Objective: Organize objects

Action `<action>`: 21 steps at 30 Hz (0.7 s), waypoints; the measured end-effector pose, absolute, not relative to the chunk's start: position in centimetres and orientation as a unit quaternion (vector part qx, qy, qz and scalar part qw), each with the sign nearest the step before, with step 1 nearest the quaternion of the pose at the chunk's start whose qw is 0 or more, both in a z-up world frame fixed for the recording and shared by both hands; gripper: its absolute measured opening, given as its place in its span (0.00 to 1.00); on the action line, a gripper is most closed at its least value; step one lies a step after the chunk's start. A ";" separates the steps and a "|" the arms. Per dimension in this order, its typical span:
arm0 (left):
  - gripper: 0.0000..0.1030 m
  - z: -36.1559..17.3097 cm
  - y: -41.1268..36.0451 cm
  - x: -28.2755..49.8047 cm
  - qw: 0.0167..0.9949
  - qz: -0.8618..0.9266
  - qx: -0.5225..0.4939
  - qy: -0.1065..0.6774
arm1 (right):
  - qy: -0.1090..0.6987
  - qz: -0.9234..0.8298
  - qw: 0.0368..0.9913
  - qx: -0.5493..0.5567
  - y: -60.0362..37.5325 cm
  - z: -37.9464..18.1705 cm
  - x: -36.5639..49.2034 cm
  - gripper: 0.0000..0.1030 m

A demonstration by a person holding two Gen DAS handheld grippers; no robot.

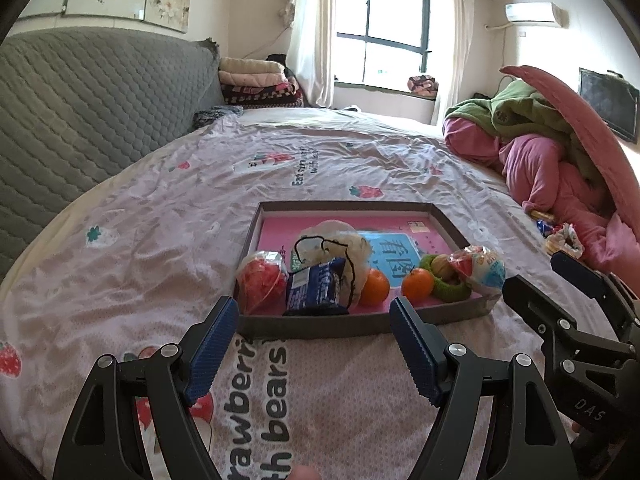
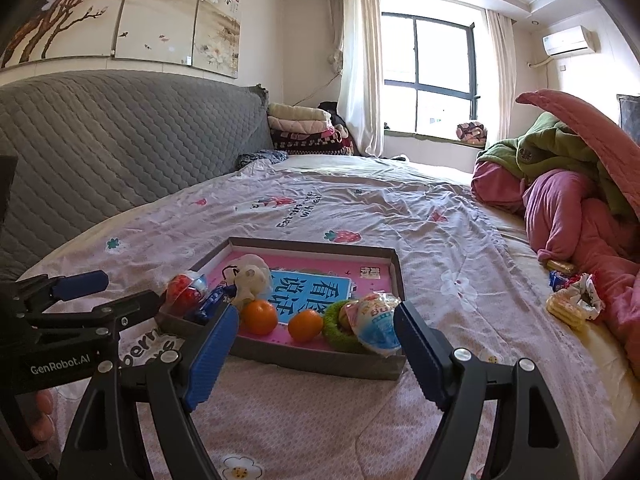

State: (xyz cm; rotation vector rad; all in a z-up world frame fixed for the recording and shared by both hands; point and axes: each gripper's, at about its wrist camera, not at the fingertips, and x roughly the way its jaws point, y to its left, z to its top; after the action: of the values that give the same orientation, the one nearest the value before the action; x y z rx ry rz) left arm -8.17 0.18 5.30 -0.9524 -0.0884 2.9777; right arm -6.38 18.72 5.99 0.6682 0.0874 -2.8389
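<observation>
1. a shallow grey cardboard tray with a pink printed sheet lining its floor lies on a pale pink bedsheet patterned with strawberries and dark lettering.
2. along the tray's near edge, going left to right in the left wrist view: a red snack in clear wrapping, a dark blue crinkled snack packet, two round orange tangerines, a green knitted ring holding a brownish fruit, and a white-and-blue plastic snack bag.
3. behind the blue packet sits a cream plush toy with a black cord.
4. the left gripper, black-framed with blue ribbed pads, hovers over the sheet just short of the tray's near wall; its jaws stand wide apart with nothing between them.
5. the right gripper, built the same, is likewise spread wide and empty, near the tray's near right corner; it hangs beside the left one.
6. well to the right of the tray, loose wrapped snacks lie on the sheet against a heap of pink and green bedding.
7. a grey quilted headboard runs along the left.
</observation>
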 end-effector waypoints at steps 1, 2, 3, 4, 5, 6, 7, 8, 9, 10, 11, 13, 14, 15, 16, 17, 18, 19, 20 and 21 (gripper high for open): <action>0.77 5.2 0.1 -8.0 0.008 0.951 -0.307 -0.029 | 0.029 -0.967 0.110 0.229 18.7 6.0 -6.2 0.77; 0.77 5.0 0.2 -7.8 0.009 0.950 -0.310 -0.029 | 0.029 -0.967 0.109 0.229 18.7 5.9 -6.1 0.77; 0.77 5.0 0.2 -7.7 0.010 0.950 -0.310 -0.029 | 0.028 -0.966 0.109 0.231 18.7 5.9 -5.9 0.77; 0.77 4.9 0.2 -7.5 0.011 0.950 -0.311 -0.028 | 0.027 -0.966 0.109 0.232 18.6 5.8 -5.8 0.77; 0.77 4.9 0.2 -7.4 0.012 0.950 -0.311 -0.026 | 0.027 -0.966 0.107 0.233 18.7 5.9 -5.7 0.77; 0.77 4.8 0.2 -7.2 0.012 0.950 -0.312 -0.024 | 0.026 -0.966 0.106 0.233 18.7 5.9 -5.6 0.77; 0.77 4.9 0.3 -7.2 0.013 0.950 -0.312 -0.023 | 0.026 -0.966 0.107 0.234 18.8 5.9 -5.5 0.77; 0.77 4.9 0.3 -7.1 0.013 0.950 -0.313 -0.021 | 0.026 -0.966 0.105 0.235 18.8 5.9 -5.4 0.77; 0.77 4.8 0.3 -7.0 0.013 0.949 -0.314 -0.020 | 0.026 -0.966 0.105 0.235 18.8 5.9 -5.3 0.77; 0.77 4.8 0.4 -7.0 0.013 0.949 -0.315 -0.019 | 0.024 -0.966 0.105 0.236 18.8 5.9 -5.2 0.77; 0.77 4.7 0.4 -6.9 0.014 0.948 -0.318 -0.019 | 0.023 -0.966 0.105 0.236 18.8 5.9 -5.1 0.77; 0.77 4.6 0.4 -6.8 0.016 0.947 -0.320 -0.018 | 0.023 -0.965 0.107 0.240 18.7 5.8 -5.0 0.77; 0.77 4.5 0.5 -6.7 0.016 0.947 -0.321 -0.016 | 0.023 -0.964 0.108 0.241 18.6 5.7 -4.9 0.77; 0.77 4.5 0.4 -6.6 0.016 0.947 -0.321 -0.015 | 0.022 -0.964 0.108 0.243 18.6 5.6 -4.9 0.77; 0.77 4.4 0.4 -6.6 0.015 0.946 -0.322 -0.014 | 0.022 -0.963 0.109 0.245 18.6 5.5 -4.9 0.77; 0.77 4.4 0.4 -6.6 0.016 0.946 -0.324 -0.016 | 0.022 -0.963 0.109 0.246 18.5 5.4 -4.8 0.77; 0.77 4.3 0.3 -6.6 0.017 0.945 -0.327 -0.018 | 0.022 -0.963 0.108 0.247 18.5 5.4 -4.7 0.77; 0.77 4.3 0.3 -6.6 0.018 0.944 -0.328 -0.019 | 0.022 -0.962 0.108 0.248 18.5 5.3 -4.7 0.77; 0.77 4.2 0.3 -6.5 0.018 0.944 -0.328 -0.021 | 0.021 -0.962 0.108 0.249 18.5 5.2 -4.6 0.77; 0.77 4.2 0.3 -6.5 0.018 0.944 -0.328 -0.020 | 0.021 -0.962 0.108 0.249 18.5 5.2 -4.6 0.77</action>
State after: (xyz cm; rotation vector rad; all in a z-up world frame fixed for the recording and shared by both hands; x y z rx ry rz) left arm -6.48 0.34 4.21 -1.0193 -0.0623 2.9332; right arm -4.56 18.46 5.18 0.7333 0.0616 -2.8306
